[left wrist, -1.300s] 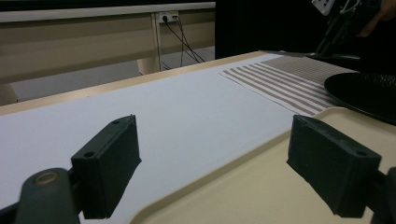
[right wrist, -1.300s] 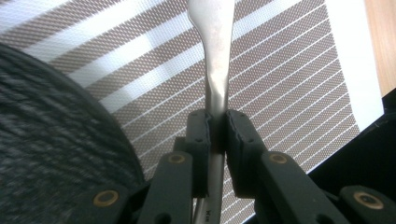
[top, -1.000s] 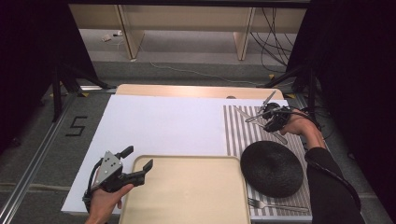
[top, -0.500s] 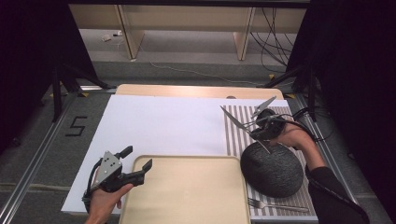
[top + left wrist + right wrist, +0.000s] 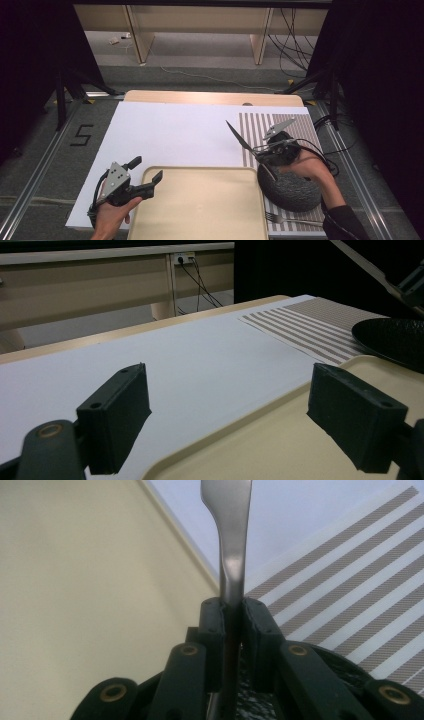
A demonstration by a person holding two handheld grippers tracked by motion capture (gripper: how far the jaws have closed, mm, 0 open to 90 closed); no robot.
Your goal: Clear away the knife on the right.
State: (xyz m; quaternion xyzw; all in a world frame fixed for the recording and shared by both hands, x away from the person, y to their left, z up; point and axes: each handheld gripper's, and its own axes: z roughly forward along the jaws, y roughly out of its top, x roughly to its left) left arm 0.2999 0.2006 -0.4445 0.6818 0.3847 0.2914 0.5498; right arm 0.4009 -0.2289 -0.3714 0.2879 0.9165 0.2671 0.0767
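My right gripper (image 5: 272, 152) is shut on a metal knife (image 5: 242, 140), above the left rim of a black textured plate (image 5: 292, 190). The blade slants up and to the left over the white sheet. In the right gripper view the jaws (image 5: 231, 612) clamp the knife (image 5: 231, 540) upright, with the beige tray (image 5: 90, 570) at left. My left gripper (image 5: 146, 169) stands open at the far left corner of the tray (image 5: 200, 210). In the left gripper view its jaws (image 5: 230, 410) straddle the tray rim (image 5: 280, 440) with nothing between them.
The plate sits on a striped placemat (image 5: 255, 130) at the table's right side. A fork (image 5: 292, 218) lies on the mat at the near edge, in front of the plate. A white sheet (image 5: 170, 135) covers the middle of the table.
My right gripper has carried the knife from the far right of the placemat toward the near left, to above the plate's edge by the tray. The left gripper has stayed put.
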